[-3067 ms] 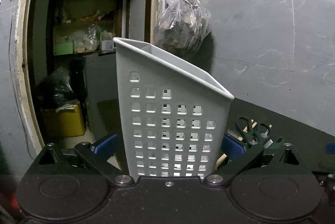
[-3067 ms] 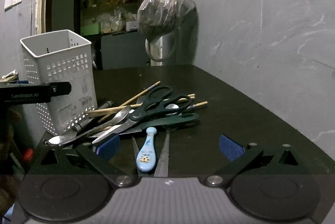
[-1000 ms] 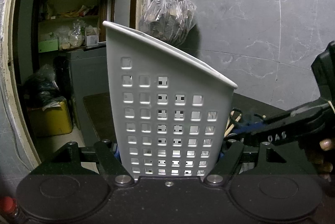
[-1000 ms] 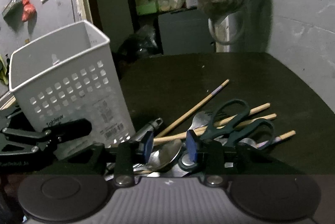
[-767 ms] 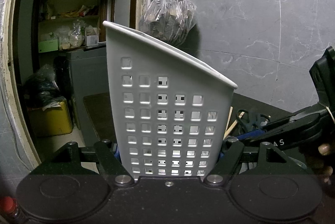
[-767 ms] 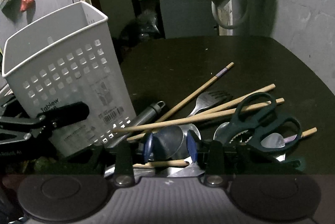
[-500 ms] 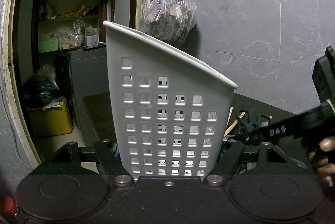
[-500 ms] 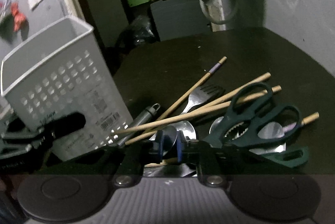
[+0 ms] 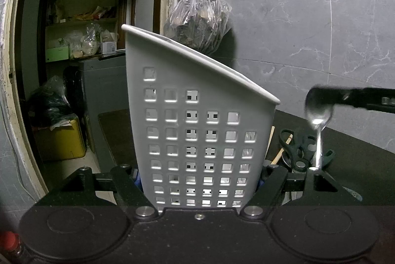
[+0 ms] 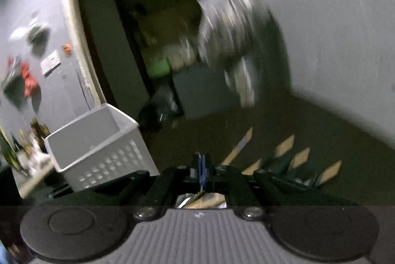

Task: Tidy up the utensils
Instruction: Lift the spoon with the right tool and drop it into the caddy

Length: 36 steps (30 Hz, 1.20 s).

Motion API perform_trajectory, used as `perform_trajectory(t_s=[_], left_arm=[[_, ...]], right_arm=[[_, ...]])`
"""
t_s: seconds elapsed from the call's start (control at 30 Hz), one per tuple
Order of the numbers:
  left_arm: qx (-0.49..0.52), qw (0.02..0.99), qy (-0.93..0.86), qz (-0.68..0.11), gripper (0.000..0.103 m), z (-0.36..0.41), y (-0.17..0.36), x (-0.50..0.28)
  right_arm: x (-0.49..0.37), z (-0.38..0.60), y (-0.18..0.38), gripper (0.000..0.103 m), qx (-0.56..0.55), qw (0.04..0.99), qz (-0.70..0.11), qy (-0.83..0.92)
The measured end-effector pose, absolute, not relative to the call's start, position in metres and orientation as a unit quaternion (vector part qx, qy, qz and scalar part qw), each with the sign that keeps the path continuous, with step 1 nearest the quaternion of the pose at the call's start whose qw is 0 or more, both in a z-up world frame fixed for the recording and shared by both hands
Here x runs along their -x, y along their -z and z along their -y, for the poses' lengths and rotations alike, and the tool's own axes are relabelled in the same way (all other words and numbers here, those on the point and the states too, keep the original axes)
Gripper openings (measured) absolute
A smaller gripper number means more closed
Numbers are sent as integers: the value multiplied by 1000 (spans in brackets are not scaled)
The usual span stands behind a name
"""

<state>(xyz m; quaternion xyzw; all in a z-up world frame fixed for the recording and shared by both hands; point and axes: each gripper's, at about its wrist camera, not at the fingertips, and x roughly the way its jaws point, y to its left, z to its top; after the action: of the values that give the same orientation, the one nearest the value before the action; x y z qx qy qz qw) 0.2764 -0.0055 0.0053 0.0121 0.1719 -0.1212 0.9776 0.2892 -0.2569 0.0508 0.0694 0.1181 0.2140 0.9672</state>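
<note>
Holding the white utensil basket (image 9: 202, 140) clamped in left tongs (image 9: 200, 180); right tongs (image 10: 201, 171) pinch a spoon (image 9: 318, 116) beside it. Chopsticks (image 10: 284, 145) and scissors (image 9: 296, 150) remain on the desk (image 9: 358, 153); basket looks empty.

Grey marble-veined wall (image 9: 296, 24); dim doorway to cluttered wooden pantry shelves (image 9: 84, 24); clear plastic bag (image 9: 197, 19) hanging beside
</note>
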Motion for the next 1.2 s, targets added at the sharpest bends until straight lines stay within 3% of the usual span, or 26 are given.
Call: perform_trajectory(t_s=[0.13, 0.3, 0.53, 0.83, 1.2], left_arm=[[-12, 977, 121, -172, 76, 6, -5, -276], [-12, 977, 122, -172, 76, 6, -5, -276], [-13, 977, 122, -173, 76, 6, -6, -277], [-14, 977, 122, -173, 76, 5, -6, -276], [-13, 977, 122, -172, 76, 4, -8, -277]], right_arm=[[-254, 227, -49, 1, 56, 979, -41, -190], [-234, 201, -41, 1, 129, 974, -17, -186], [-231, 197, -58, 1, 133, 975, 30, -178], [-244, 192, -122, 2, 56, 968, 181, -164], [-283, 138, -102, 2, 104, 959, 144, -221]])
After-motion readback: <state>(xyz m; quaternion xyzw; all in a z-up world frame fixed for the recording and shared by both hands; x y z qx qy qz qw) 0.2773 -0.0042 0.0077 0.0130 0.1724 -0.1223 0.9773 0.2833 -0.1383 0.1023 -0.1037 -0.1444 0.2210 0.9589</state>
